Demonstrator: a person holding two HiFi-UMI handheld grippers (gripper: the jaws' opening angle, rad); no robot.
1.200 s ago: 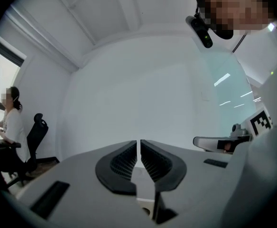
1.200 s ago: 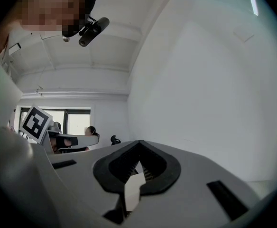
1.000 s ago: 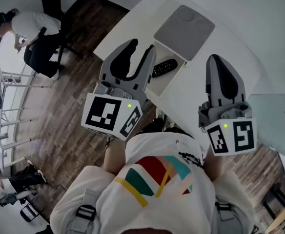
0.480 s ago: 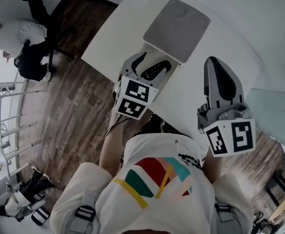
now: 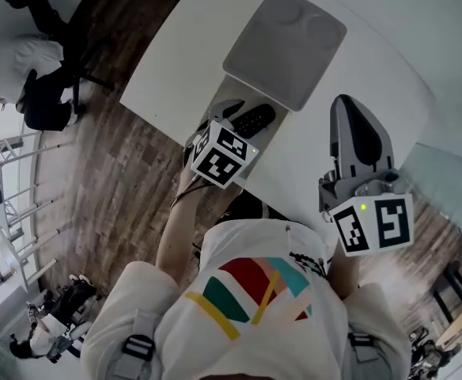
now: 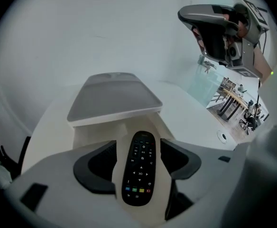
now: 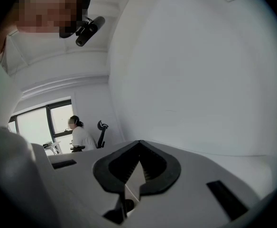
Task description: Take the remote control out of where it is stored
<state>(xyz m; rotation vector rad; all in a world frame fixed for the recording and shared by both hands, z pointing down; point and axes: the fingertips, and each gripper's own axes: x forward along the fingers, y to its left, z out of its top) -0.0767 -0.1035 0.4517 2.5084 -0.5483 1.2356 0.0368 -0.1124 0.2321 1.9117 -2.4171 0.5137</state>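
Between the jaws of the left gripper [image 6: 137,148]: one remote control [image 6: 138,172], black, buttons up, lying lengthwise in its white tray [image 6: 163,127]. The jaws are spread wide and have just been opening. A pad stands on either side of the remote with a gap each way, so I log no grip yet.

Ahead of the left tips: a grey-topped cover [image 6: 112,99] over the back of the tray, with the remote's far end just short of it.

Off to that gripper's right side: the right gripper [image 7: 139,146], jaws pressed together with nothing between them, held over the white table [image 6: 200,122], well apart from the tray.

Status, as I judge it: the store is open and the approach is made, but the remote is not yet taken.

Left to do: close the left jaws on the remote's long sides, lift it clear of the tray walls, and bring it out.
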